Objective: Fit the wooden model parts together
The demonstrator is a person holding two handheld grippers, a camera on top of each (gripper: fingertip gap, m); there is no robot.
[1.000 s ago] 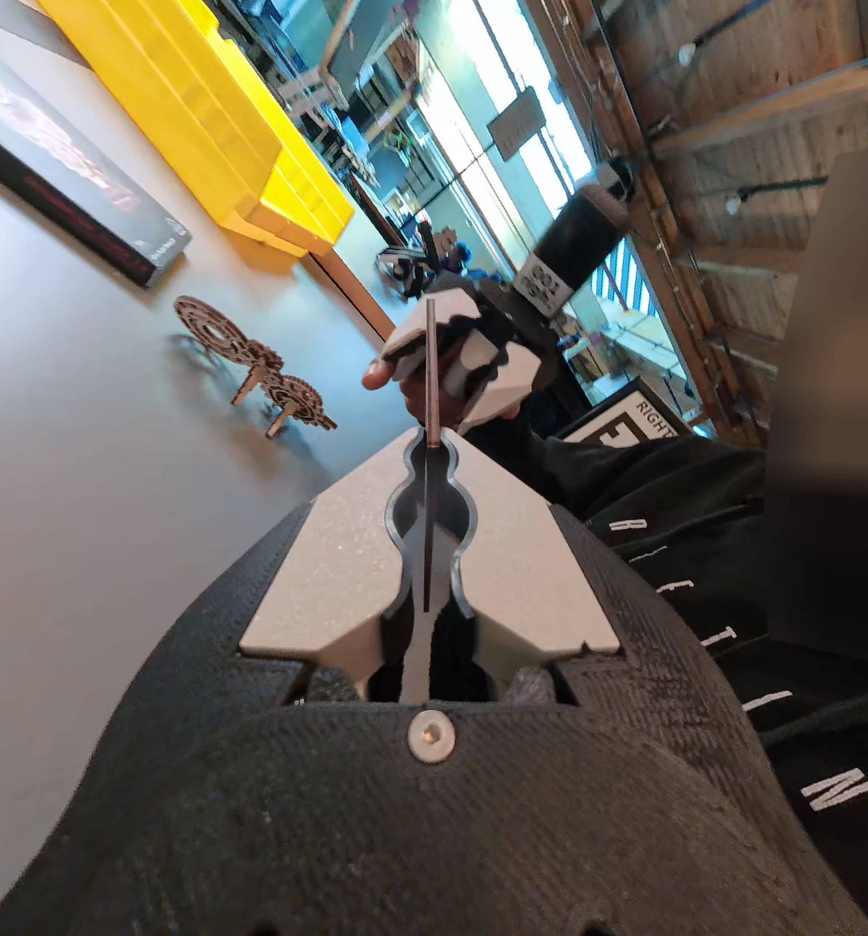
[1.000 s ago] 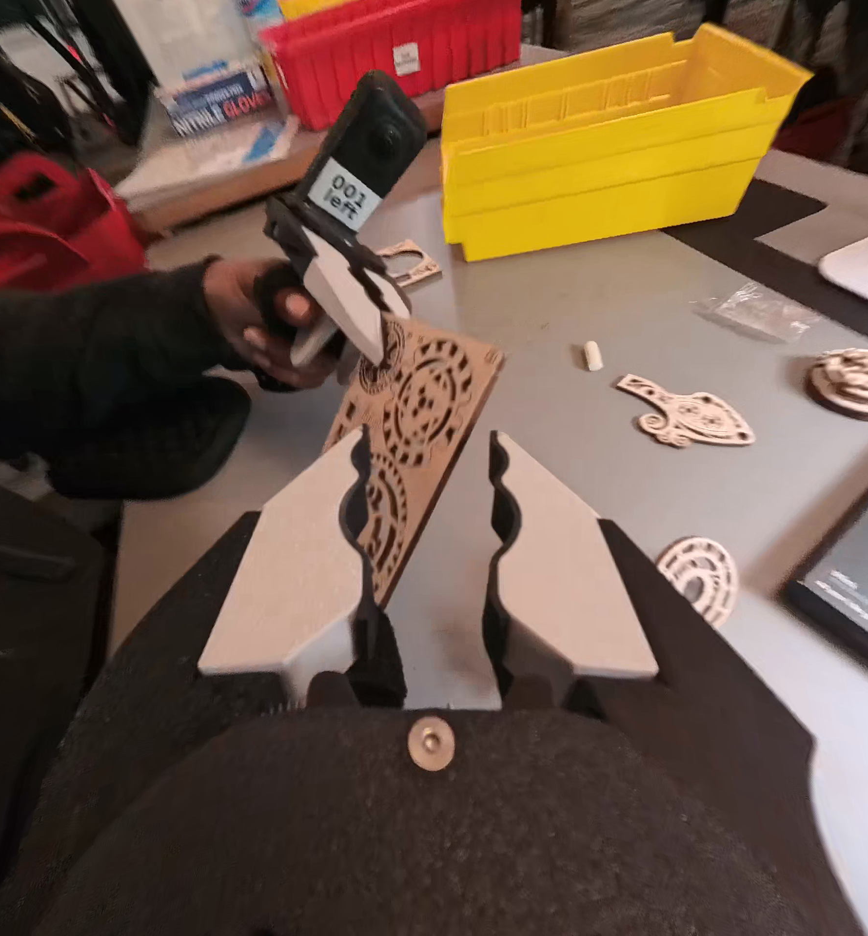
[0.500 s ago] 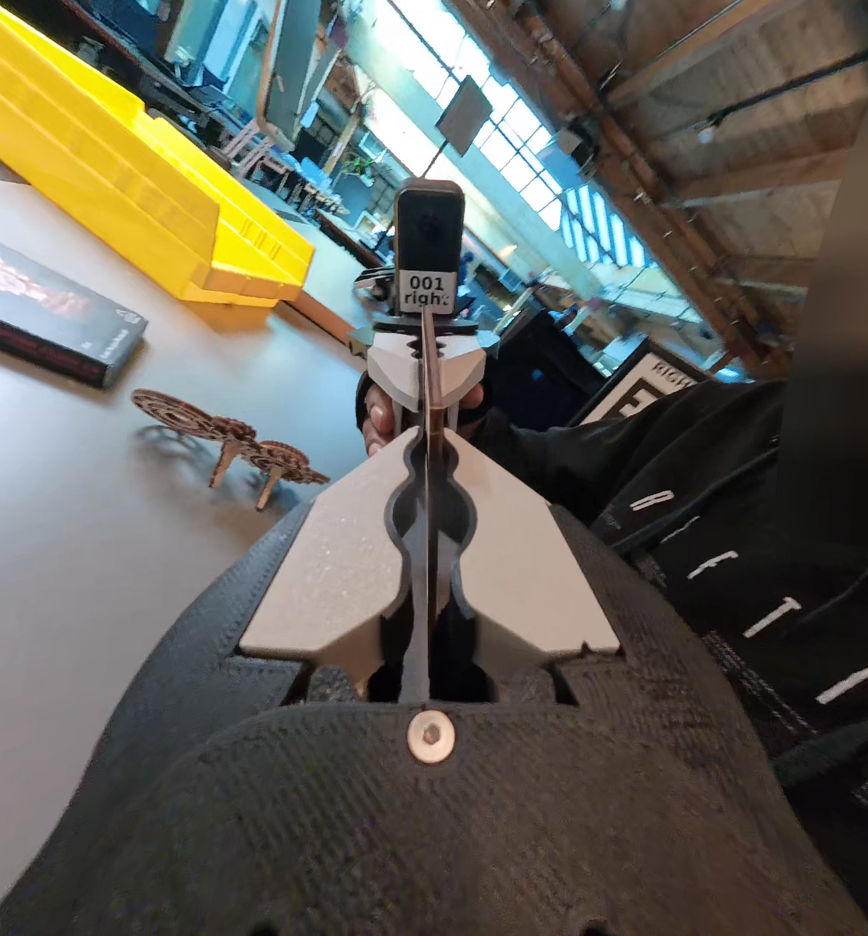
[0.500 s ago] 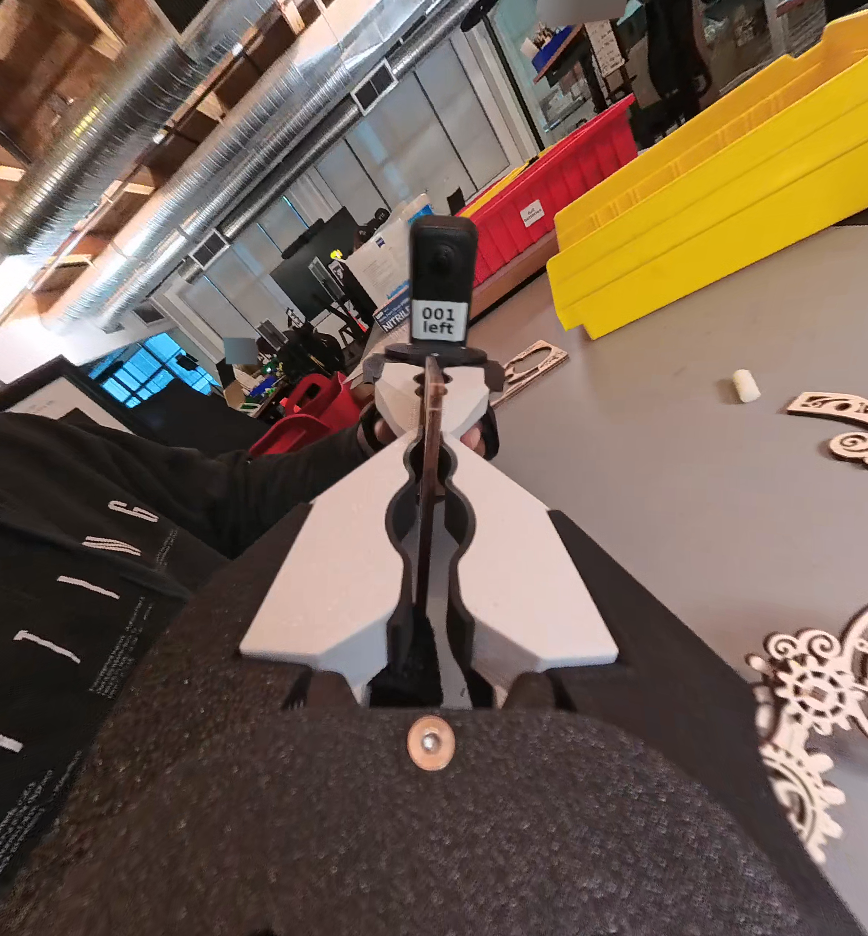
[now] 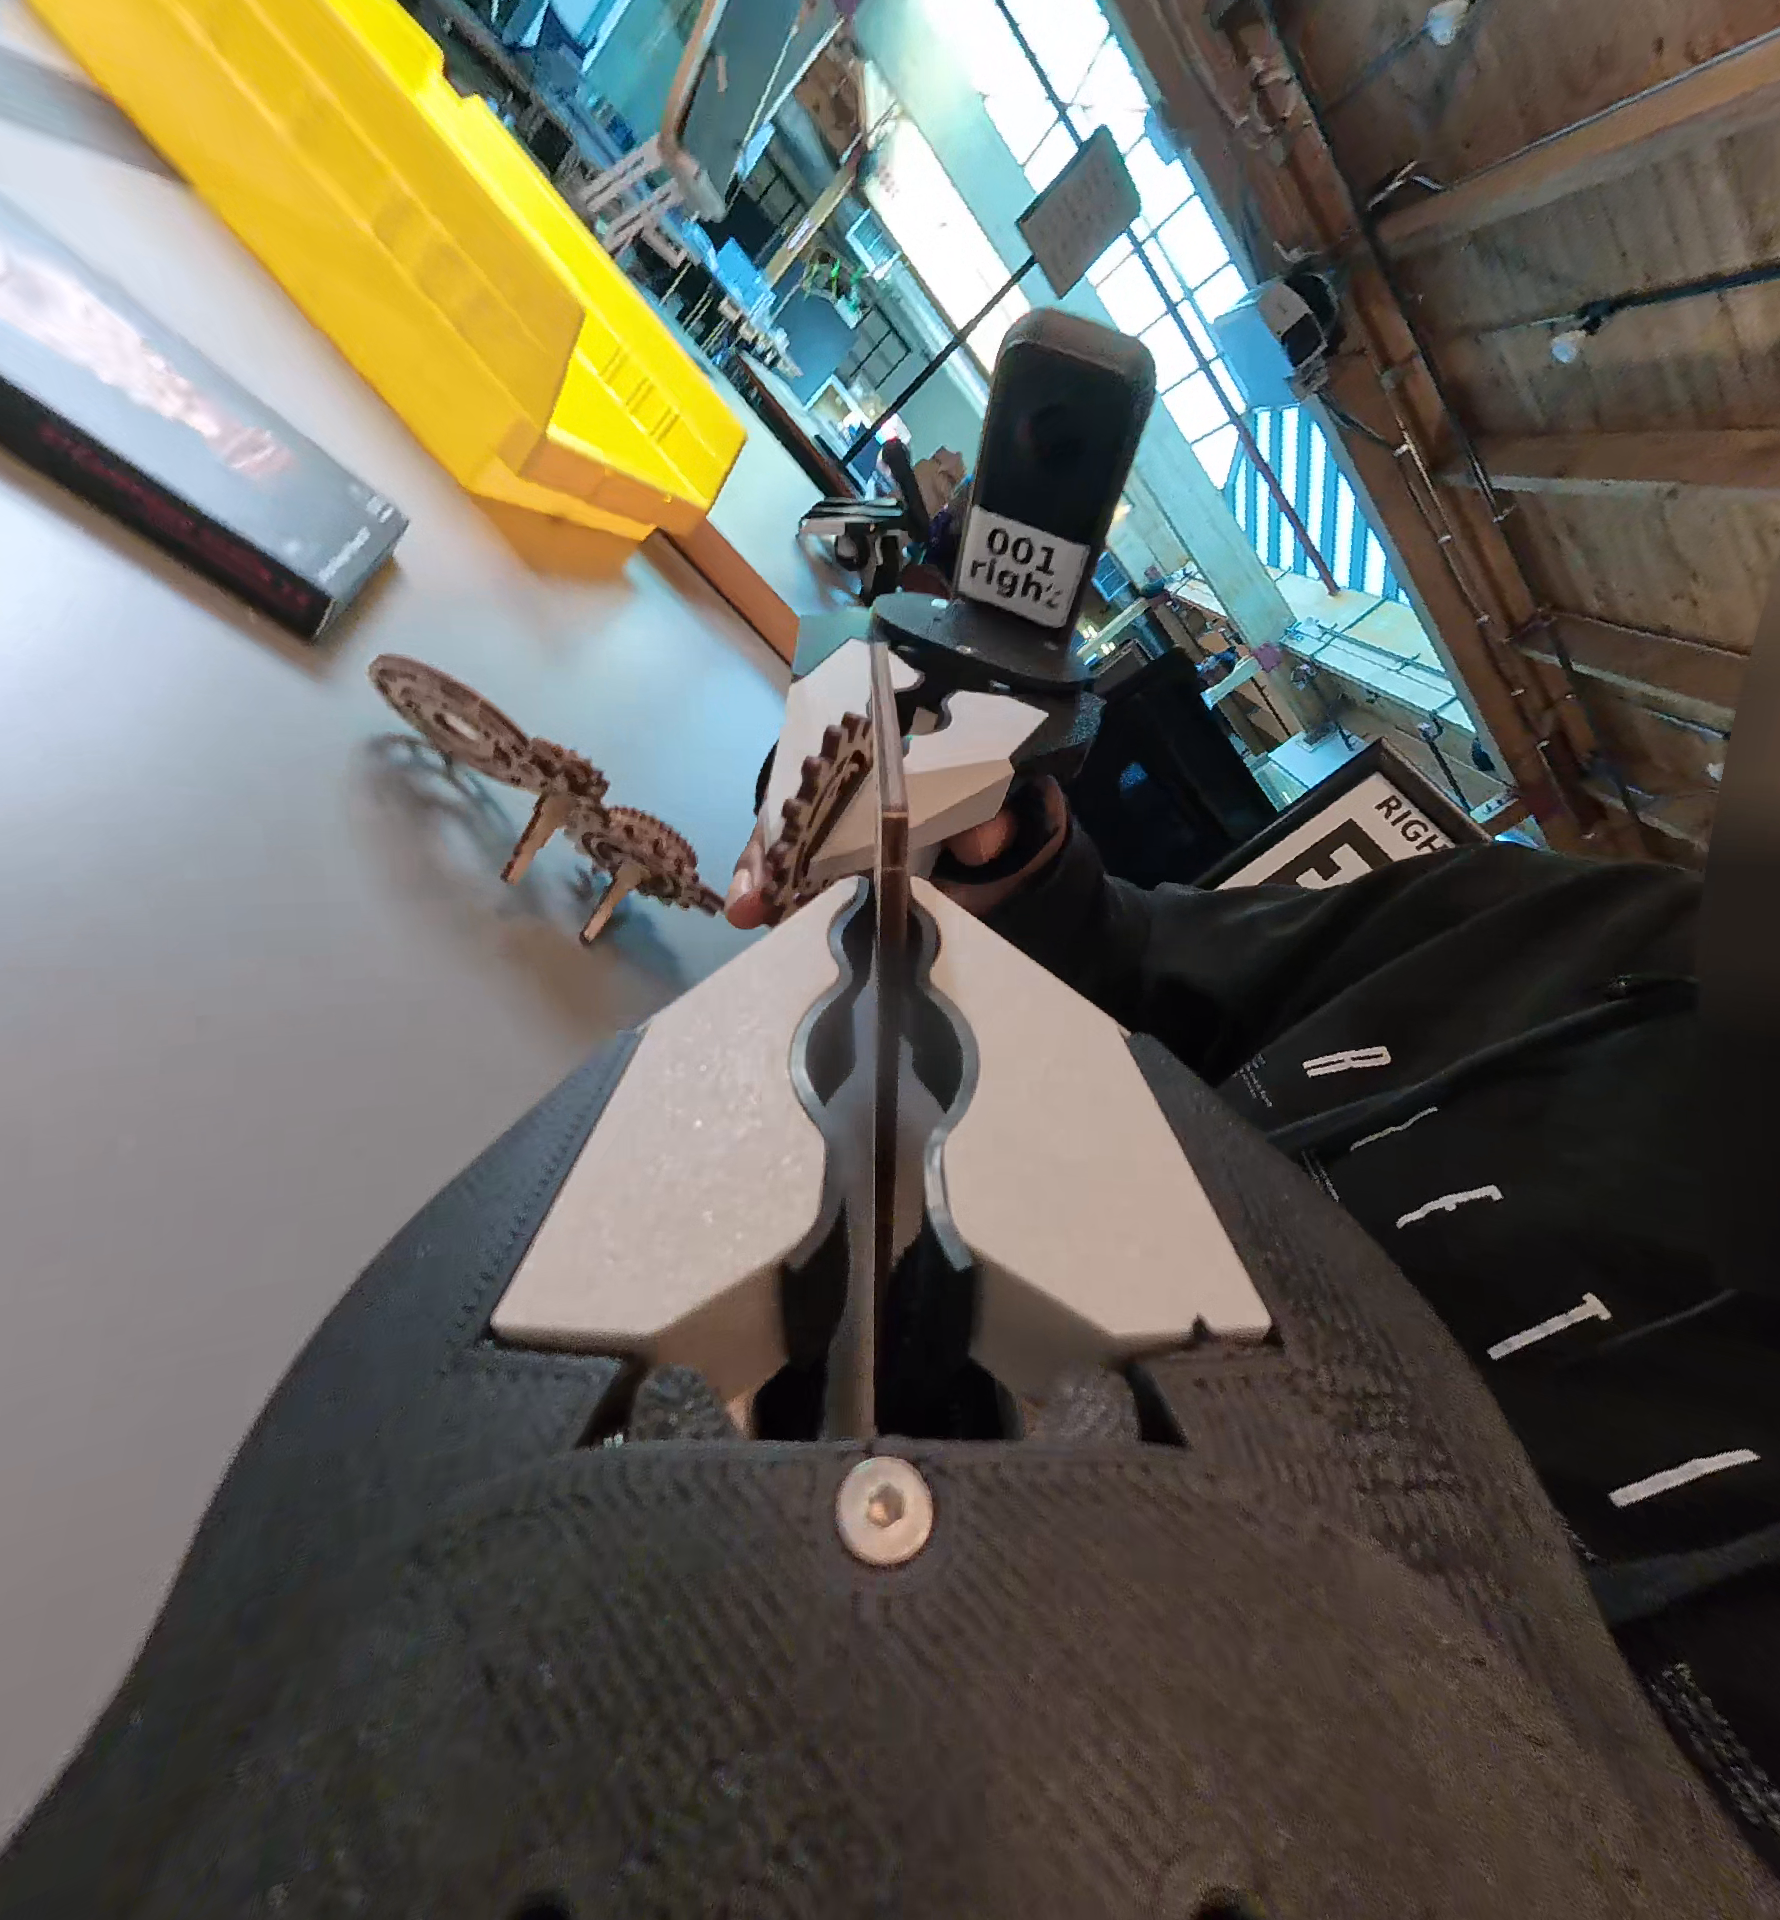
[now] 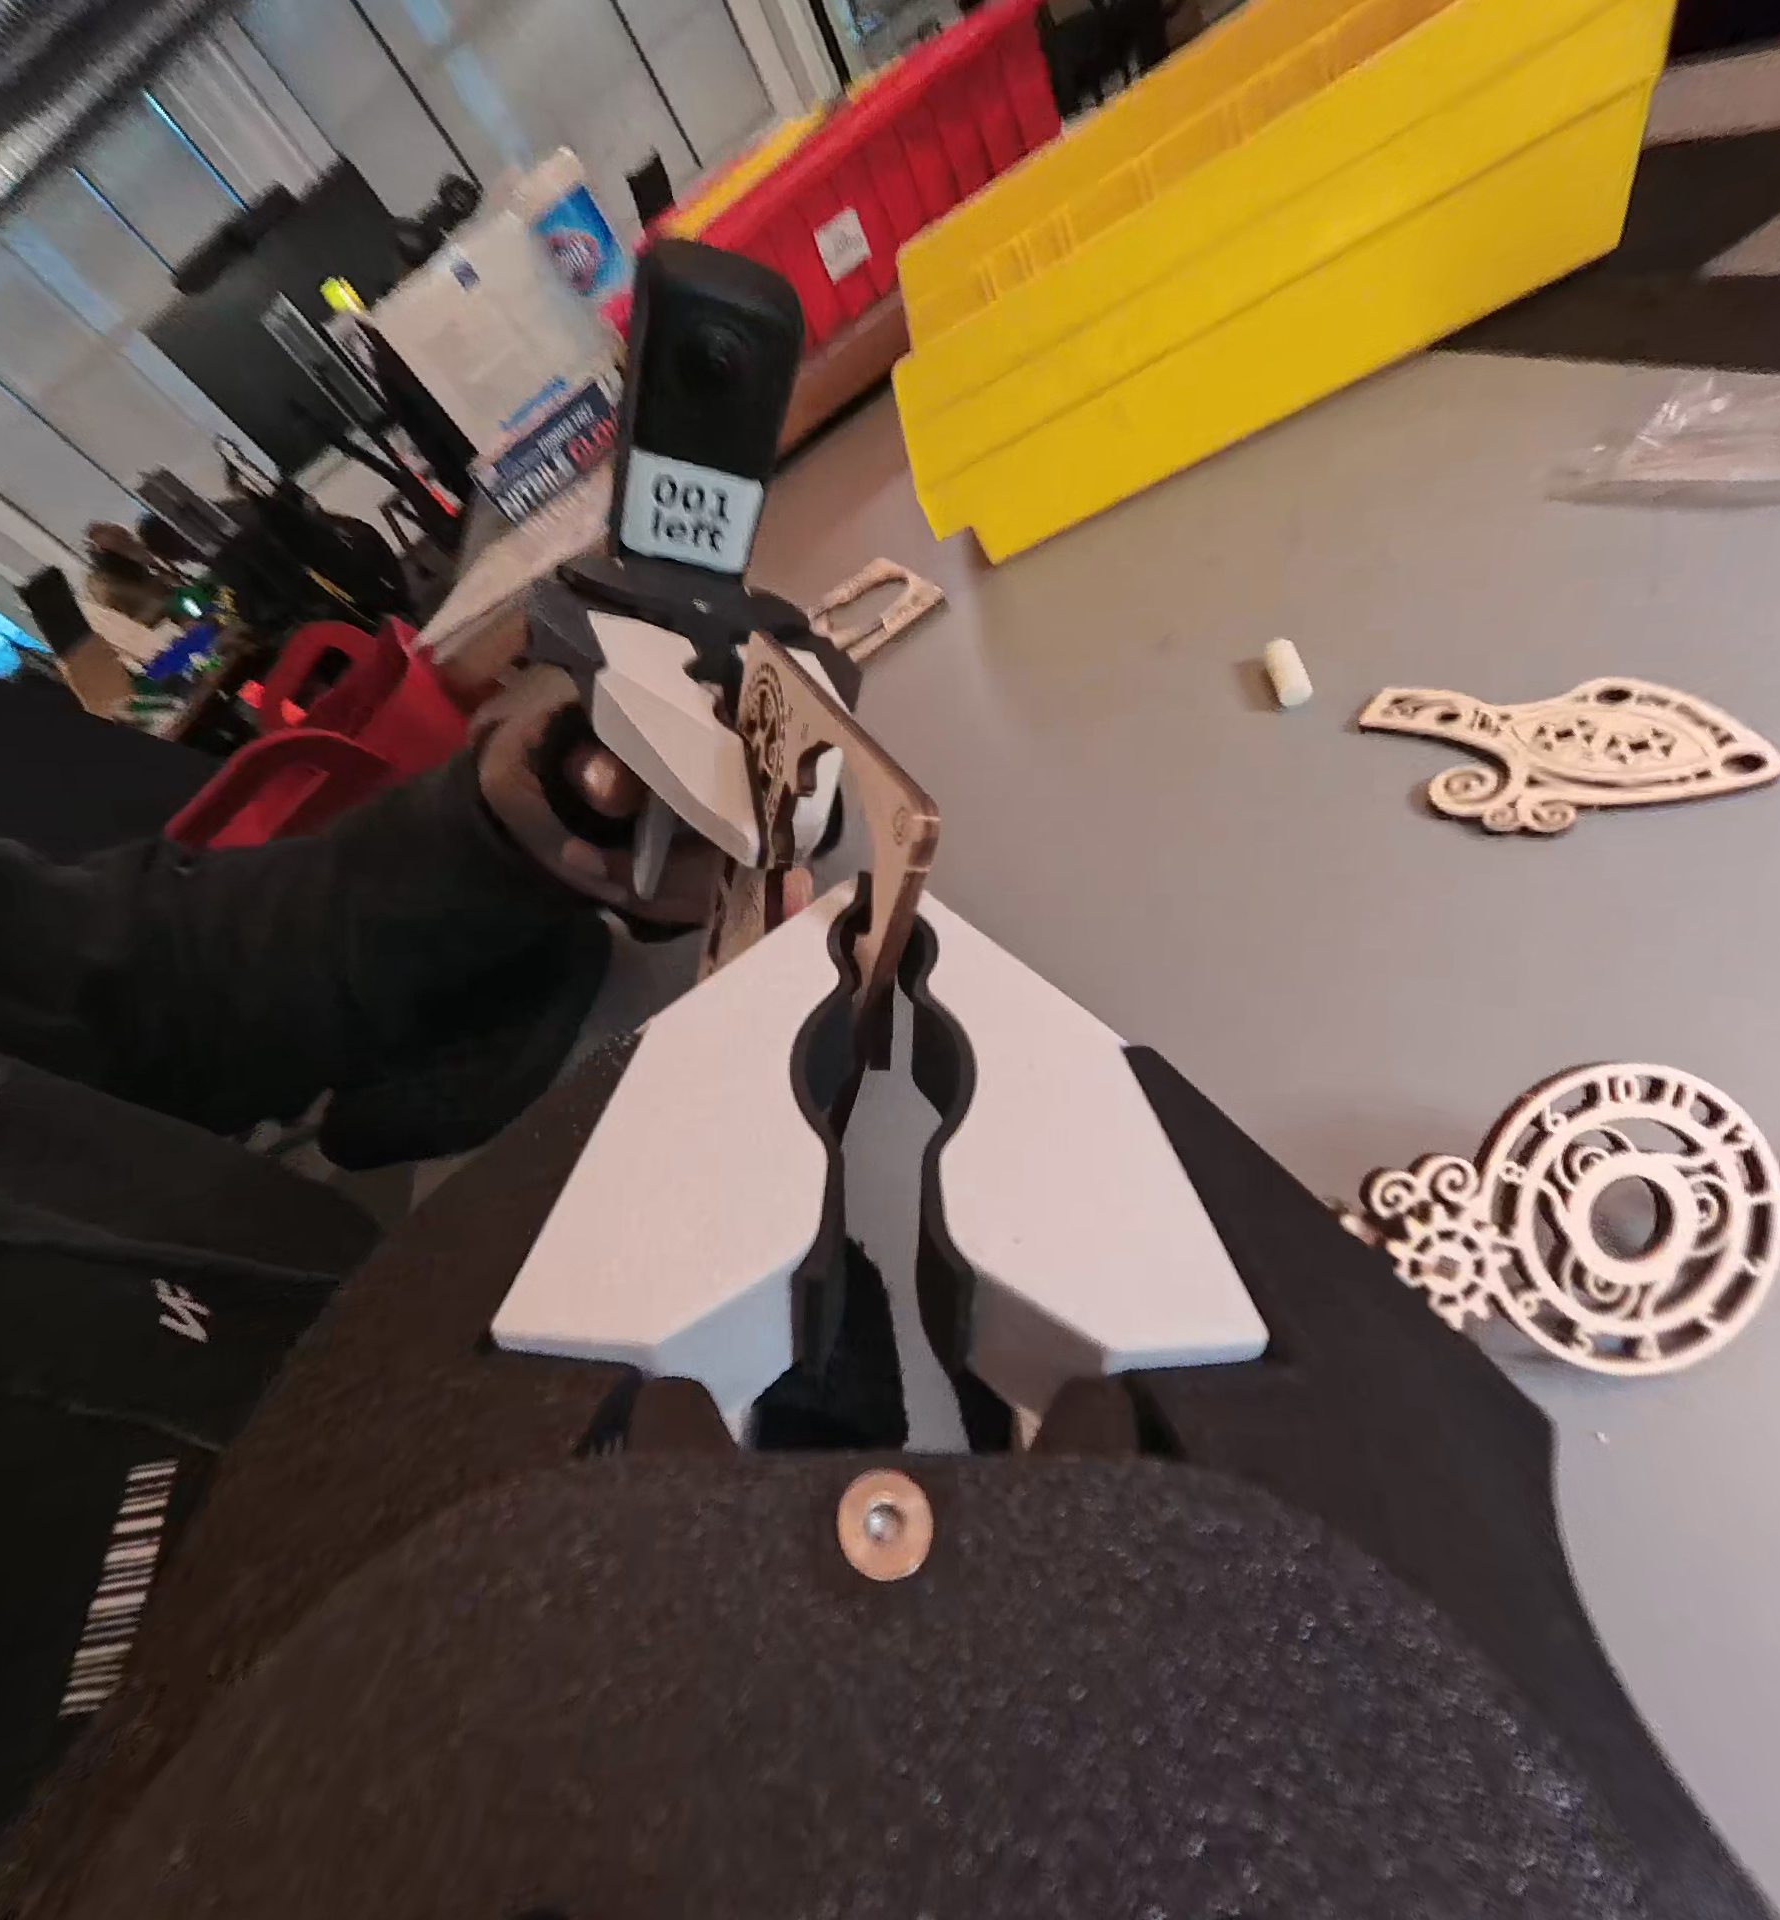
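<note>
A thin laser-cut wooden sheet (image 5: 878,717) with gear cut-outs is held in the air between both grippers. In the left wrist view I see it edge on. My left gripper (image 5: 881,899) is shut on its near end. My right gripper (image 5: 881,842) faces it and is shut on the far end. A wooden gear (image 5: 821,800) sticks out of the sheet's left face. In the right wrist view the sheet (image 6: 870,774) tilts right, with my right gripper (image 6: 881,920) shut on its lower corner and my left gripper (image 6: 787,842) shut on its other end.
On the grey table (image 6: 1229,935) lie a round clock-face part (image 6: 1613,1226), a teardrop part (image 6: 1582,758), a small white peg (image 6: 1289,672) and a frame piece (image 6: 875,613). A gear assembly (image 5: 543,769), a dark box (image 5: 138,416) and yellow bins (image 6: 1281,260) stand farther off. Only a small space, under 4 cm, lies between the two pairs of fingers. The small white peg (image 6: 1289,672) is about 20 cm from both grippers' fingertips.
One second ago my right gripper was open beside the sheet; it then shut on it. Since then both grippers have tilted and the gear now stands out from the sheet's face.
</note>
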